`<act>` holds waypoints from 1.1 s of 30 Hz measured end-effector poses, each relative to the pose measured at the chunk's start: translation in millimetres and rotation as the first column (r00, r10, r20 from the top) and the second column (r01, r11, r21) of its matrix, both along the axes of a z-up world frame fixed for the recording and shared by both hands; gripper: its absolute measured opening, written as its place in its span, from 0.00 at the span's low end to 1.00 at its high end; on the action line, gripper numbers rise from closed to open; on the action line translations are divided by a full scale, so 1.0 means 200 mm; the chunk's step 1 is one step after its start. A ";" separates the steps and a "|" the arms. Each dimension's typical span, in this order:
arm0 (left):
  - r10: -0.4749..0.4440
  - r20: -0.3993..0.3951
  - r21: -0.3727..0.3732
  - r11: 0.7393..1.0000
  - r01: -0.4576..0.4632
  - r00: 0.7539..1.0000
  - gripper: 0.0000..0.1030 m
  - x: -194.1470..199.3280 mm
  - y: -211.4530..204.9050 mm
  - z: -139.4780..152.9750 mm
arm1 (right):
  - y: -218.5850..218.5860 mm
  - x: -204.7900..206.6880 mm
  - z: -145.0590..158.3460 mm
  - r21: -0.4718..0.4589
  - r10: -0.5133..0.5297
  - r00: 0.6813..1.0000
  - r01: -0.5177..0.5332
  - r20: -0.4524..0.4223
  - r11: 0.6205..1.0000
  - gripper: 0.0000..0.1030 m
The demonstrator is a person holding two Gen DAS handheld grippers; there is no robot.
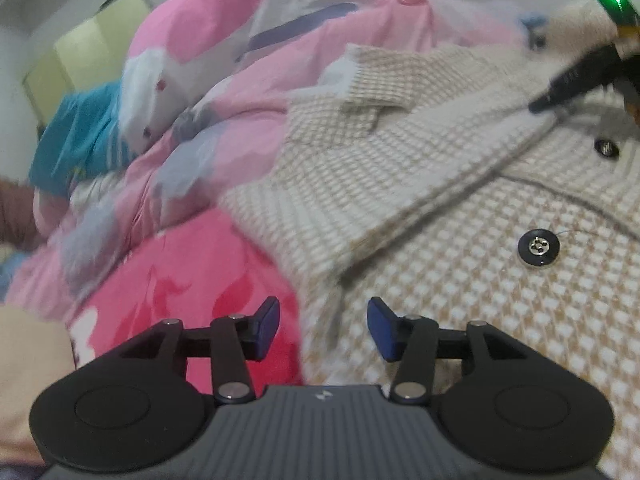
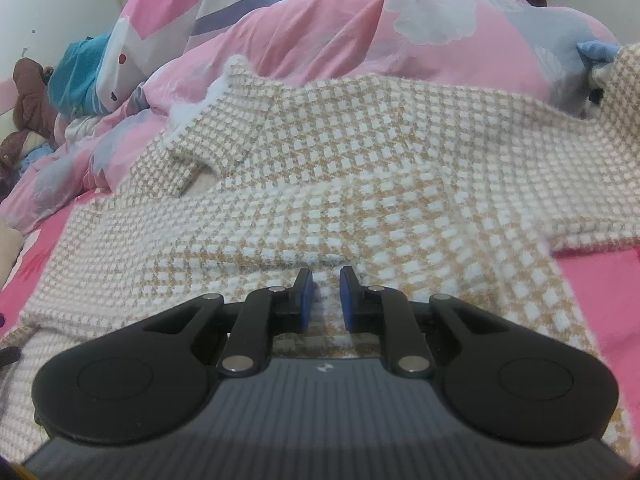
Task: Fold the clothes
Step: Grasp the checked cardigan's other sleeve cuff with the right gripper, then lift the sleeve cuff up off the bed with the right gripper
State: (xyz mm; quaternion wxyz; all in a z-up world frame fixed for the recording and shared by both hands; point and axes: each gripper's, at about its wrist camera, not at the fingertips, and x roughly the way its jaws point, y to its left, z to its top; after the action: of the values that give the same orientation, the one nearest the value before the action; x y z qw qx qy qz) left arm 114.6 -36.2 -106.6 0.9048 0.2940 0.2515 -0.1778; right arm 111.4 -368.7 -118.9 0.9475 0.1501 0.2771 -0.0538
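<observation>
Small pale logo on each tool body, unreadable. Left tool (image 1: 323, 328) spread and empty over the edge of a checked beige cardigan (image 1: 460, 208) on the bed; right tool (image 2: 326, 300) nearly pressed together, a narrow gap left, cardigan weave showing through it, grip uncertain. Beyond, blurred pink duvet (image 2: 320, 28), cut off above.
</observation>
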 end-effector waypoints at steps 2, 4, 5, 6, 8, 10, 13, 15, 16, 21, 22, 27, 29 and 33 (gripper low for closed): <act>0.015 0.017 0.012 1.000 -0.015 1.000 0.48 0.04 -0.05 -0.03 | 0.00 -0.01 0.01 0.009 0.000 1.000 0.000 0.011 1.000 0.15; 0.042 0.027 0.000 0.999 -0.042 0.999 0.47 0.08 -0.07 -0.04 | 0.00 -0.04 0.03 0.037 0.008 0.999 -0.010 0.044 0.999 0.16; 0.054 0.034 -0.001 0.999 -0.054 0.998 0.46 0.10 -0.08 -0.04 | 0.01 -0.06 0.05 0.050 0.029 0.998 -0.032 0.059 0.998 0.17; 0.065 0.041 0.000 0.998 -0.065 0.997 0.46 0.11 -0.08 -0.05 | 0.04 -0.08 0.07 0.058 0.065 0.995 -0.069 0.072 0.996 0.17; 0.085 0.049 0.000 0.996 -0.085 0.995 0.43 0.14 -0.07 -0.05 | 0.09 -0.11 0.12 0.074 0.136 0.986 -0.143 0.099 0.987 0.23; 0.098 0.044 -0.024 0.995 -0.097 0.994 0.43 0.15 -0.05 -0.04 | 0.14 -0.13 0.14 0.178 0.211 0.973 -0.226 0.097 0.958 0.31; 0.105 0.034 -0.066 0.992 -0.103 0.994 0.43 0.16 0.00 -0.03 | 0.18 -0.12 0.10 0.443 0.247 0.967 -0.246 0.058 0.862 0.45; 0.106 0.032 -0.092 0.990 -0.103 0.994 0.44 0.15 0.02 -0.03 | 0.20 -0.10 0.04 0.560 0.219 0.976 -0.182 0.002 0.808 0.45; 0.108 0.034 -0.104 0.989 -0.104 0.994 0.44 0.15 0.03 -0.03 | 0.21 -0.09 0.01 0.613 0.207 0.978 -0.148 -0.026 0.776 0.45; 0.119 0.050 -0.168 0.980 -0.109 0.992 0.44 0.14 0.06 -0.01 | 0.25 0.01 -0.06 0.686 0.107 0.992 -0.034 -0.065 0.727 0.45; 0.120 0.053 -0.179 0.978 -0.109 0.991 0.44 0.14 0.07 0.00 | 0.26 0.03 -0.08 0.703 0.083 0.994 -0.009 -0.072 0.711 0.44; 0.107 0.053 -0.215 0.972 -0.093 0.993 0.44 0.13 0.09 0.01 | 0.26 0.11 -0.12 0.757 0.015 0.998 0.038 -0.063 0.652 0.23; 0.086 0.042 -0.202 0.976 -0.076 0.995 0.44 0.12 0.08 0.01 | 0.26 0.13 -0.11 0.779 0.021 1.000 0.001 -0.018 0.627 0.09; 0.078 0.050 -0.157 0.985 -0.070 0.996 0.44 0.12 0.05 -0.01 | 0.29 0.16 0.02 0.770 0.062 0.988 -0.147 0.139 0.620 0.07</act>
State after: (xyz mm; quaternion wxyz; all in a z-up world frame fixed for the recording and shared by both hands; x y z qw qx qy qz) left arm 137.6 -26.8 -108.2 0.9376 0.2181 0.2223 -0.1548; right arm 142.8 -310.2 -114.4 0.8035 0.5305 0.2344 0.1338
